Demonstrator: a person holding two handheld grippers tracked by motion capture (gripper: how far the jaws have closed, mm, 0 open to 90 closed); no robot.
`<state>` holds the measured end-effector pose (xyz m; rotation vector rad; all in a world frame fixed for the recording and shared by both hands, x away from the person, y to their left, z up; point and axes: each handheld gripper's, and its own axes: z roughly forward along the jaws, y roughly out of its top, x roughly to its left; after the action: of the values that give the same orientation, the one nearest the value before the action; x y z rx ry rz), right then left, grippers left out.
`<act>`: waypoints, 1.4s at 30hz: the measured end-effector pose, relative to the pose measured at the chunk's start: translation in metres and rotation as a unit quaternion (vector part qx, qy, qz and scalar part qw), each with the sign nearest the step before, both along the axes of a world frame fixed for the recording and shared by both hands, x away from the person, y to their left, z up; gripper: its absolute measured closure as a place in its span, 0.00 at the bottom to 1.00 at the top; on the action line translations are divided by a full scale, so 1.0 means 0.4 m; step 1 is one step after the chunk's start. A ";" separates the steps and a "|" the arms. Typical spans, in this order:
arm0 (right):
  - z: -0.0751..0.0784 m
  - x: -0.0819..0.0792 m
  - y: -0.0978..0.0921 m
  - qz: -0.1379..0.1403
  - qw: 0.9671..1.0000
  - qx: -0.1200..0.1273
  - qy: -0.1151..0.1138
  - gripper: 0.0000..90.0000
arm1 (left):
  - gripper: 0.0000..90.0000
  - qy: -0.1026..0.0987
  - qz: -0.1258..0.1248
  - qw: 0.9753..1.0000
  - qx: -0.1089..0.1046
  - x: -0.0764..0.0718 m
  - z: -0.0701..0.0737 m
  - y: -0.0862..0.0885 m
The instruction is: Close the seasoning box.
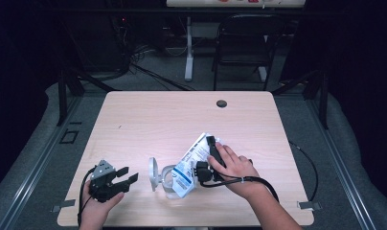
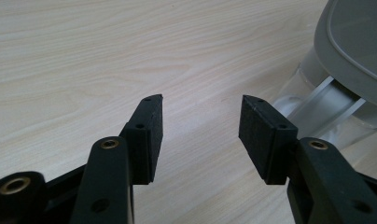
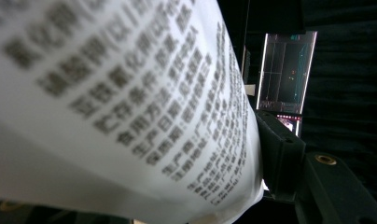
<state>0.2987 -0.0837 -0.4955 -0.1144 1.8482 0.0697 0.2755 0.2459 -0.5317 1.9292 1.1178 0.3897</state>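
White printed pouch [image 1: 191, 165] clamped in the right gripper [image 1: 205, 165] above the clear lidded container [image 1: 165, 179], left gripper [image 1: 127, 178] hovering jaws apart over the bench [image 1: 158, 120].

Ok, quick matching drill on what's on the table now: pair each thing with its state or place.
Things:
1. left tongs
2. right tongs
3. white printed packet
4. clear container

States:
a. lid hinged open, near table's front edge
b. open, holding nothing
c. tilted up over the container's mouth
d. shut on the packet

Pairs: 1-b, 2-d, 3-c, 4-a
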 end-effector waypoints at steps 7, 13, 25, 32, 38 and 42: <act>0.001 0.000 0.000 0.000 1.000 -0.002 0.000 0.53 | 0.56 0.000 0.000 1.000 -0.001 0.000 0.000 0.000; 0.000 0.001 0.000 0.003 1.000 0.003 0.001 0.53 | 0.56 0.000 0.000 1.000 -0.001 0.000 0.000 0.000; 0.002 0.000 0.000 0.002 1.000 -0.004 -0.001 0.53 | 0.56 0.001 0.000 1.000 0.002 -0.001 0.000 -0.002; 0.004 -0.001 0.001 0.004 1.000 -0.009 -0.005 0.53 | 0.56 0.001 0.001 1.000 0.001 0.000 0.001 -0.001; 0.003 0.001 0.000 0.007 1.000 -0.006 -0.004 0.53 | 0.56 0.002 0.000 1.000 0.002 0.000 0.001 -0.001; 0.003 0.001 0.000 0.007 1.000 -0.007 -0.004 0.53 | 0.56 0.000 0.001 1.000 0.001 -0.001 0.000 -0.002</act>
<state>0.2989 -0.0836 -0.4943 -0.1362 1.8404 0.0654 0.2752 0.2452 -0.5315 1.9301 1.1211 0.3915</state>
